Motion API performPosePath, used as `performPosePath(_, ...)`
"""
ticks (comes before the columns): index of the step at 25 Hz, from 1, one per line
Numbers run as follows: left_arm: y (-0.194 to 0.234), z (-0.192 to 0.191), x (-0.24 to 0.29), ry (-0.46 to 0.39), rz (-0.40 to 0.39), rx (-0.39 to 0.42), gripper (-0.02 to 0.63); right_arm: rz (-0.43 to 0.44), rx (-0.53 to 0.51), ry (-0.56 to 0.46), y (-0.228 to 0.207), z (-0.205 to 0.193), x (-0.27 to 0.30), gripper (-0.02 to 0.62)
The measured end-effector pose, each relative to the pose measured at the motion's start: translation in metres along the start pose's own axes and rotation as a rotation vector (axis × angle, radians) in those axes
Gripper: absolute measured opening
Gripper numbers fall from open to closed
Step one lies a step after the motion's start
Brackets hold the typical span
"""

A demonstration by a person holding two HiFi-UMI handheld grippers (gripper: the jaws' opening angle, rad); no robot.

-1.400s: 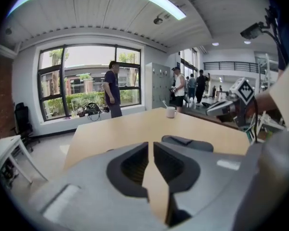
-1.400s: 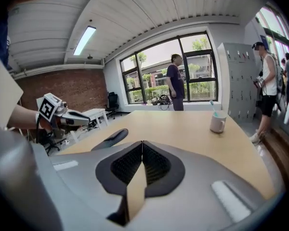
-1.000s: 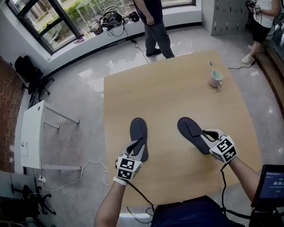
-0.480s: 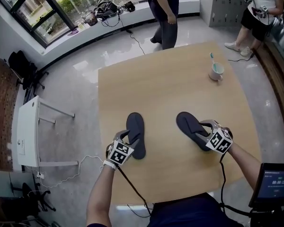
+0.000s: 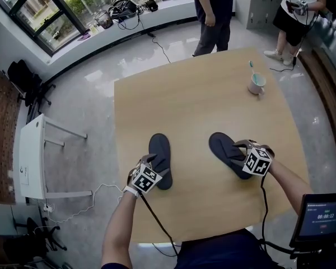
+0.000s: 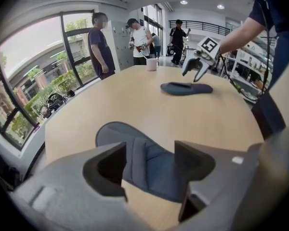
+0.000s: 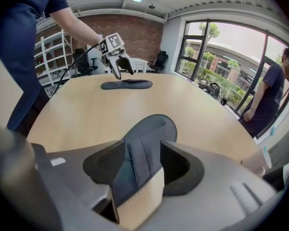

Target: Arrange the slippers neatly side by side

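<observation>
Two dark blue slippers lie soles down on the wooden table (image 5: 201, 105), a hand's width apart. The left slipper (image 5: 159, 157) points away from me; my left gripper (image 5: 155, 164) is at its heel end. Its jaws are opening, and the slipper (image 6: 120, 134) lies between them with gaps on both sides. The right slipper (image 5: 227, 150) is angled to the left. My right gripper (image 5: 242, 149) straddles its strap (image 7: 143, 153); its jaws are opening too, and the pads stand off the strap.
A cup with a toothbrush (image 5: 256, 84) stands at the table's far right. Two people (image 5: 213, 10) (image 5: 294, 10) stand beyond the far edge. A white desk (image 5: 31, 158) is on the floor at left, and a screen (image 5: 322, 217) at bottom right.
Both grippers' jaws have spread apart from around the slippers, which stay flat on the table. The person beyond the table has stepped to the right.
</observation>
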State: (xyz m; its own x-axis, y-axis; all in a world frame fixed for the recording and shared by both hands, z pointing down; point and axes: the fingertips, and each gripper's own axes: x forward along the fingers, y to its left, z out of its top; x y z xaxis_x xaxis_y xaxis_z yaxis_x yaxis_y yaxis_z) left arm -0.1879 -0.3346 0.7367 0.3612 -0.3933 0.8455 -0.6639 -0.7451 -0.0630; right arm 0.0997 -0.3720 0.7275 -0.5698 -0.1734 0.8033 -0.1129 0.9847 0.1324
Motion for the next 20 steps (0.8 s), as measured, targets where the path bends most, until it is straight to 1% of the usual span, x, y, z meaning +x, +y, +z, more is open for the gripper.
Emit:
performPosePath(4,-0.005,-0.004,0.002,0.019,-0.024,0.004,0.318,0.050,-0.006,0.047,0.007,-0.006,0.009,0.241)
performPosePath(8,-0.012,-0.004,0.006,0.020,-0.035,-0.018,0.318,0.076,-0.005,0.082,0.019,-0.016,0.016,0.241)
performPosePath(11,-0.015,-0.002,0.008,0.016,-0.033,-0.031,0.318,0.082,-0.007,0.090,0.024,-0.020,0.020,0.241)
performPosePath(14,-0.020,-0.007,0.016,0.031,-0.046,-0.030,0.318,0.081,0.021,0.086,0.024,-0.022,0.022,0.241)
performPosePath(18,-0.032,-0.015,0.024,0.063,-0.070,-0.019,0.321,0.078,0.089,0.065,0.022,-0.022,0.023,0.236)
performPosePath(20,-0.034,-0.016,0.027,0.063,-0.067,-0.025,0.328,0.072,0.103,0.059,0.022,-0.022,0.024,0.235)
